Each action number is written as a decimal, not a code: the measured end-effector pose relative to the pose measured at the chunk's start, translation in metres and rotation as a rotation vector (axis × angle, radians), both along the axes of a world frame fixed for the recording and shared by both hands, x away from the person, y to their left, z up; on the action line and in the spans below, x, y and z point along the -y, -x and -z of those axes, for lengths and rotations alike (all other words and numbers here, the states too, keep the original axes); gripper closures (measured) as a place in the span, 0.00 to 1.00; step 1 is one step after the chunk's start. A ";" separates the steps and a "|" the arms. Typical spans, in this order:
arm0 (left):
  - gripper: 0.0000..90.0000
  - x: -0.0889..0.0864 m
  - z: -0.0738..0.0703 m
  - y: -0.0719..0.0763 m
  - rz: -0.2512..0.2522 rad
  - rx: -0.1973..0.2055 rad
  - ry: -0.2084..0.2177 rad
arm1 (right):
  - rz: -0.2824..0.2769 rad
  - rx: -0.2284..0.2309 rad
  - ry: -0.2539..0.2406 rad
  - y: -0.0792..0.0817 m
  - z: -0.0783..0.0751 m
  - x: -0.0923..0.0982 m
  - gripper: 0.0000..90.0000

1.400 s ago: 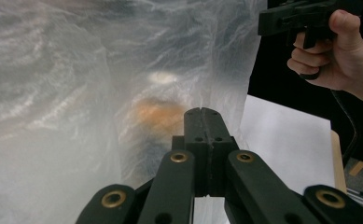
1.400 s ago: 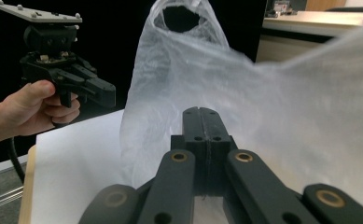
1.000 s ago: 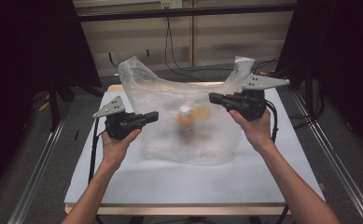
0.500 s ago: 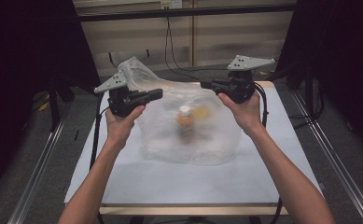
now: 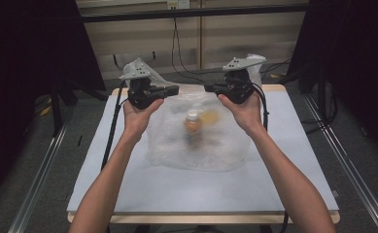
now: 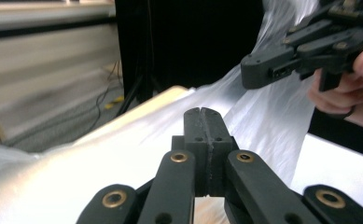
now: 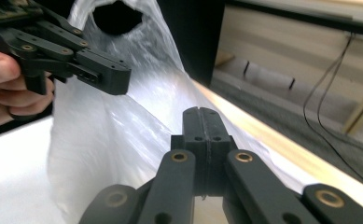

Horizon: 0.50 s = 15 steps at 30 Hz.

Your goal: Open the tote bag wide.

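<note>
Higher now — two tools (image 5: 173, 90) (image 5: 210, 88), one bag (image 5: 198, 141)

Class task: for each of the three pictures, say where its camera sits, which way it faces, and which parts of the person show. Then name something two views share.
High view: fixed above the person's side, looking forward and down at the table; both forearms, the left claw and the right claw lift a plastic bag holding a bottle.
Left gripper view: rides the left claw, jaws shut, facing the right claw and its hand.
Right gripper view: rides the right claw, jaws shut, facing the left claw and its hand.
Shared: all show the bag.
</note>
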<state>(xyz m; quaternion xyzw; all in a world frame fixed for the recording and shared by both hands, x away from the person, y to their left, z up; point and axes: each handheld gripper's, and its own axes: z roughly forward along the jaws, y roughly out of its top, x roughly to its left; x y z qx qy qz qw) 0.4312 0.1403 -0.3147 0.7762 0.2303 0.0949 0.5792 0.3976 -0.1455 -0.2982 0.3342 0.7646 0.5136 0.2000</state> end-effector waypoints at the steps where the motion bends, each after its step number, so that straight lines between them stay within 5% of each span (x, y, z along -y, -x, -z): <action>1: 1.00 0.001 0.007 -0.001 0.004 -0.011 0.000 | 0.004 -0.005 0.010 -0.001 0.003 0.000 1.00; 15: 1.00 0.004 0.050 0.011 0.032 -0.064 -0.075 | -0.036 -0.099 0.024 0.005 0.061 -0.004 1.00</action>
